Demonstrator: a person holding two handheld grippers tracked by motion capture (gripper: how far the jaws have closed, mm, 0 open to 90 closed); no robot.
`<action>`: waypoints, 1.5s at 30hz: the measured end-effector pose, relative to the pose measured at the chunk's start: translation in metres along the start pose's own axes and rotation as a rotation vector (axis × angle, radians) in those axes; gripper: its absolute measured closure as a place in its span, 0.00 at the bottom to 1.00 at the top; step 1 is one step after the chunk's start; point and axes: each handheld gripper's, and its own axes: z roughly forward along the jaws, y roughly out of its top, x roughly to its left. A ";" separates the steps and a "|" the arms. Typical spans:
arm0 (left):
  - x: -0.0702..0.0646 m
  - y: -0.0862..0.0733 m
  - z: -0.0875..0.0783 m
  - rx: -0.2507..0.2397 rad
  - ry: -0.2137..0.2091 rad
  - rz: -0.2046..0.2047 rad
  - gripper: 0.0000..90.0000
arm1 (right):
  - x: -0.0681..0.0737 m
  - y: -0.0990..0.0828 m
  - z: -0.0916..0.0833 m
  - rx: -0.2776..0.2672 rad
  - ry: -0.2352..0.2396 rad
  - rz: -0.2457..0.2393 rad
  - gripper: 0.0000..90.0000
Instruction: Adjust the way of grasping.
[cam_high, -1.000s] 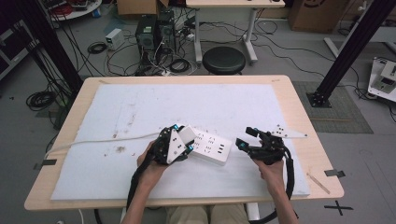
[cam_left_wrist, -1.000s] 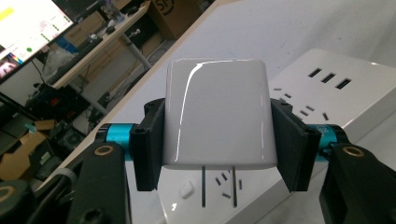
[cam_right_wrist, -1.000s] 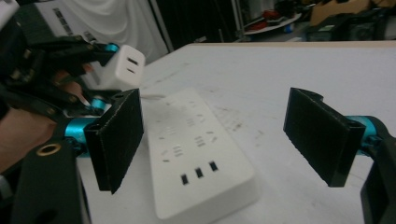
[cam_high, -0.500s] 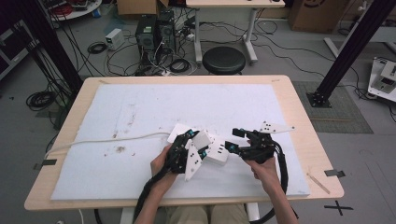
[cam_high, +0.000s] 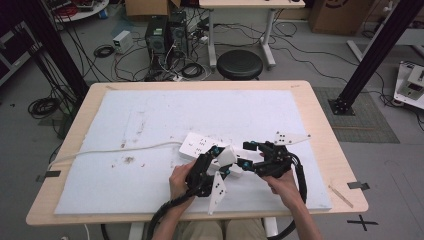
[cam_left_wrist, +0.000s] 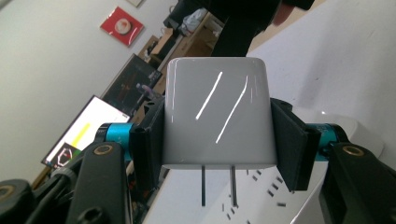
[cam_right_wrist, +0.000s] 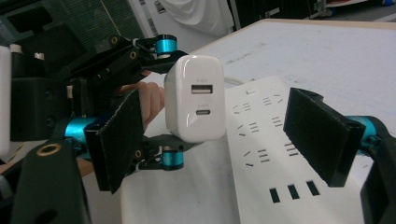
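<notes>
A white USB charger (cam_left_wrist: 217, 119) sits clamped between my left gripper's (cam_left_wrist: 217, 140) black pads, its two prongs pointing down at the white power strip (cam_left_wrist: 266, 198). From above, the left gripper (cam_high: 221, 160) holds the charger (cam_high: 229, 156) over the strip (cam_high: 199, 144) near the table's front middle. The right gripper (cam_high: 246, 155) is just to its right, facing it. In the right gripper view, my right gripper (cam_right_wrist: 219, 140) is open, its pads either side of the charger (cam_right_wrist: 196, 98) but not touching it, and the strip (cam_right_wrist: 266, 154) lies below.
The strip's white cable (cam_high: 115, 150) runs left across the white mat (cam_high: 150, 115) and off the wooden table (cam_high: 330, 150). A small stick (cam_high: 341, 196) lies near the right front corner. A stool (cam_high: 240, 64) and tangled cables are on the floor beyond.
My left gripper has carried the charger to the right, over the strip. The right gripper has shifted left towards it, so the two now nearly meet.
</notes>
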 end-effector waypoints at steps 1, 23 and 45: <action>-0.002 0.002 0.000 -0.007 0.004 0.014 0.47 | 0.000 0.000 0.000 0.003 0.008 -0.005 0.23; -0.008 0.022 -0.005 -0.060 0.002 0.105 0.47 | 0.009 -0.002 0.004 0.005 0.116 -0.067 0.49; -0.009 0.023 -0.006 -0.090 -0.031 0.120 0.47 | 0.012 -0.004 0.006 0.025 0.158 -0.076 0.63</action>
